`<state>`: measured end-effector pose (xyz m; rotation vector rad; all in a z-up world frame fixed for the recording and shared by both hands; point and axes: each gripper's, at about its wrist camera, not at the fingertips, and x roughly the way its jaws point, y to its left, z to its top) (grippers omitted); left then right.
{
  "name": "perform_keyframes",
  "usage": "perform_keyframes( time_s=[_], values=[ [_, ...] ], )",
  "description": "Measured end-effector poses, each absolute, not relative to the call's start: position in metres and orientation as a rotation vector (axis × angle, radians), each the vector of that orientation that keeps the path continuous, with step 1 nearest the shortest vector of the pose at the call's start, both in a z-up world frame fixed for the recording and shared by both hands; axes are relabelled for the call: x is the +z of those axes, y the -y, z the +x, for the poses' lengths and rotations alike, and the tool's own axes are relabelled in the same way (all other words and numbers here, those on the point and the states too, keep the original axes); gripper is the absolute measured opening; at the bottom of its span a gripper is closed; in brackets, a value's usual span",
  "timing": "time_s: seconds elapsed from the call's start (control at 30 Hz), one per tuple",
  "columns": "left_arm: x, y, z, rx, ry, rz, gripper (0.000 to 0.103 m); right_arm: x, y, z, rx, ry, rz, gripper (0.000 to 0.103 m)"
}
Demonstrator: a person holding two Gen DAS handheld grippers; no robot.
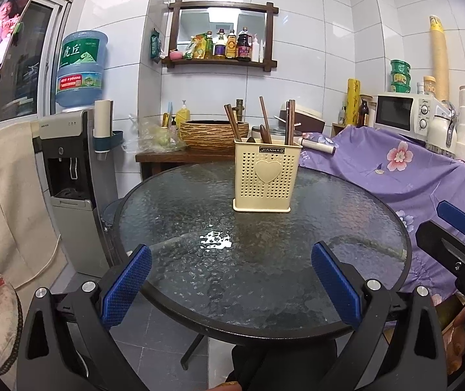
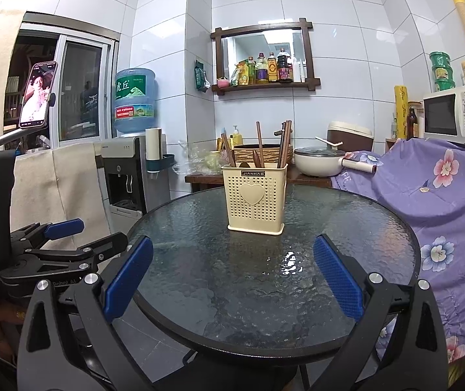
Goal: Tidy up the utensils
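A cream perforated utensil holder (image 1: 266, 176) with a heart on its front stands upright on the far half of a round glass table (image 1: 174, 215). Brown wooden chopsticks (image 1: 289, 120) and spoons (image 1: 265, 132) stand in it. It also shows in the right wrist view (image 2: 254, 200), with the chopsticks (image 2: 284, 143) sticking up. My left gripper (image 1: 231, 257) is open and empty above the table's near edge. My right gripper (image 2: 232, 252) is open and empty, also at the near edge of the table (image 2: 379, 228). Each gripper shows in the other's view, the right one (image 1: 454, 228) and the left one (image 2: 79, 231).
A water dispenser (image 1: 69, 176) stands left of the table. A purple floral cloth (image 1: 411, 169) covers furniture at the right, with a microwave (image 1: 401, 112) behind. A wooden side table with a woven basin (image 1: 213, 133) and a white pot (image 2: 320, 161) stands beyond. A phone on a stand (image 2: 37, 94) is at the left.
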<state>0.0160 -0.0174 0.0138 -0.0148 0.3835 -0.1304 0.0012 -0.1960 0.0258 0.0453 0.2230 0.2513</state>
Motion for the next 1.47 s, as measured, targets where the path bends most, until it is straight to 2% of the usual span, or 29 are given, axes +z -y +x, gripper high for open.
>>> perform_keyframes(
  time_s=[1.47],
  values=[
    [0.0098, 0.016, 0.0209, -0.081, -0.428, -0.021, 0.097, 0.0168, 0.1948, 0.0054, 0.253, -0.252, 0.046, 0.097]
  ],
)
